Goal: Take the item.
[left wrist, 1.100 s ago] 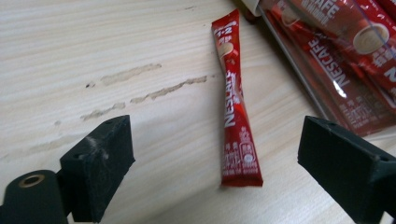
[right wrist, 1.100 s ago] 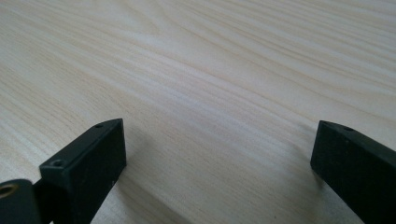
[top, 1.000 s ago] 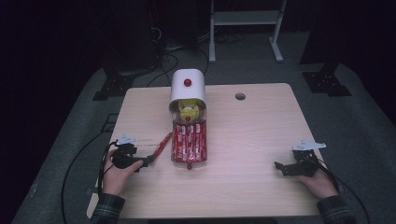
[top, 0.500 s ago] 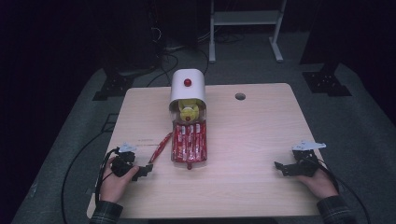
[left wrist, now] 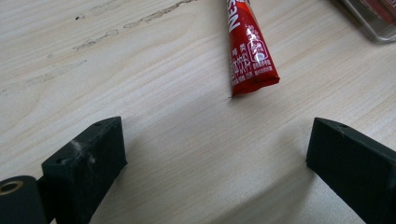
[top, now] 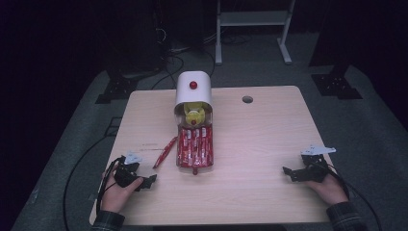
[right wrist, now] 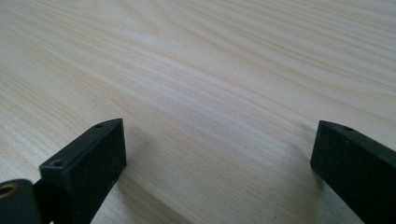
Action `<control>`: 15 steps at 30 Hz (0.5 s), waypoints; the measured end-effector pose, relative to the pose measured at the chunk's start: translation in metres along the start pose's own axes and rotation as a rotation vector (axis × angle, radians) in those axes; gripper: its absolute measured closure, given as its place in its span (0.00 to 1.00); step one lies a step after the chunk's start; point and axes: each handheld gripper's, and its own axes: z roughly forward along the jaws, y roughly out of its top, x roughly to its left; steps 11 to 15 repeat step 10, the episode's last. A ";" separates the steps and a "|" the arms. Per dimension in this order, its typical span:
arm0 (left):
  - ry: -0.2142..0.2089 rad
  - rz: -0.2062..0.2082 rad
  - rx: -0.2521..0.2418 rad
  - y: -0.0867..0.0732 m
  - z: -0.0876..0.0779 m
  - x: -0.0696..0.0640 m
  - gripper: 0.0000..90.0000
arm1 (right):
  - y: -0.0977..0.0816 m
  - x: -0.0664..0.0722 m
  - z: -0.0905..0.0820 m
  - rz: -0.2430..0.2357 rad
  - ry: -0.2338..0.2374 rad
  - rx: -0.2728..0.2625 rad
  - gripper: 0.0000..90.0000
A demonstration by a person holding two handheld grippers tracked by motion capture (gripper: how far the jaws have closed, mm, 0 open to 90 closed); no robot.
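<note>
Both of the person's hands rest low on the tabletop near its front edge. The left hand [top: 115,188] sits by the front left corner, holding the left gripper [top: 150,181] with its jaws spread wide, pointing toward the right edge. The right hand [top: 329,187] sits by the front right corner; the right gripper [top: 287,172] points toward the left edge, its jaws likewise wide apart.

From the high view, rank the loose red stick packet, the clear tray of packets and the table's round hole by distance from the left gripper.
1. Loose red packet, just ahead.
2. Clear tray, beyond it, mid-table.
3. Round hole, far side.
</note>
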 end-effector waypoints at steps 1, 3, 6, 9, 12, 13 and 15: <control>0.000 0.000 -0.005 -0.001 0.000 0.000 0.04 | 0.000 0.000 0.000 0.000 0.000 0.000 0.03; 0.000 0.000 -0.015 -0.002 0.000 0.001 0.03 | 0.000 0.000 0.000 0.000 0.000 0.000 0.03; 0.000 0.000 -0.021 -0.003 0.000 0.001 0.03 | 0.000 0.000 0.000 0.000 0.000 0.000 0.03; -0.001 0.003 -0.021 -0.003 0.000 0.001 0.03 | 0.000 0.000 0.000 0.000 0.000 0.000 0.03; -0.002 0.004 -0.023 -0.003 0.000 0.001 0.03 | 0.000 0.000 0.000 0.000 0.000 0.000 0.03; -0.002 0.004 -0.023 -0.003 0.000 0.001 0.03 | 0.000 0.000 0.000 0.000 0.000 0.000 0.03; -0.002 0.004 -0.023 -0.003 0.000 0.001 0.03 | 0.000 0.000 0.000 0.000 0.000 0.000 0.03</control>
